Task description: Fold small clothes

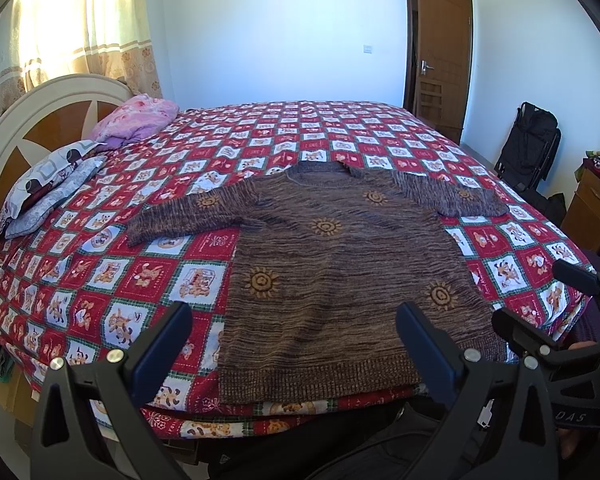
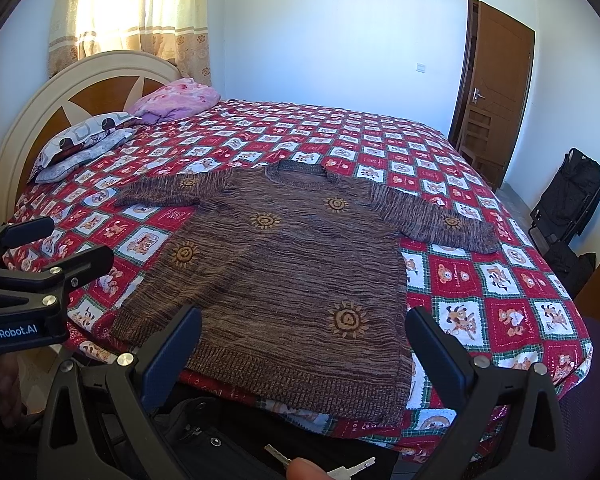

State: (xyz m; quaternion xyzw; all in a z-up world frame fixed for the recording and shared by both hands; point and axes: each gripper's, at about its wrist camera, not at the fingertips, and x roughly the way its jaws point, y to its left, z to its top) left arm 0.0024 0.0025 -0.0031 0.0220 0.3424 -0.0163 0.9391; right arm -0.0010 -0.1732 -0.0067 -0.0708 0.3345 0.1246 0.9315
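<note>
A brown knit sweater (image 1: pixel 332 264) with orange sun motifs lies flat on the bed, hem toward me, collar away, both sleeves spread out to the sides. It also shows in the right wrist view (image 2: pixel 284 264). My left gripper (image 1: pixel 294 332) is open and empty, held above the hem near the bed's front edge. My right gripper (image 2: pixel 304 336) is open and empty, also above the hem. Each gripper shows in the other's view: the right one at the right edge (image 1: pixel 540 308) and the left one at the left edge (image 2: pixel 56 248).
The bed has a red checked cartoon bedspread (image 1: pixel 148 276), pillows (image 1: pixel 48 188) and a pink bundle (image 1: pixel 136 120) by the headboard. A wooden door (image 1: pixel 440 60), a black folded stroller (image 1: pixel 528 148) and a wooden cabinet (image 1: pixel 592 208) stand to the right. Keys (image 2: pixel 340 468) hang near my hand below.
</note>
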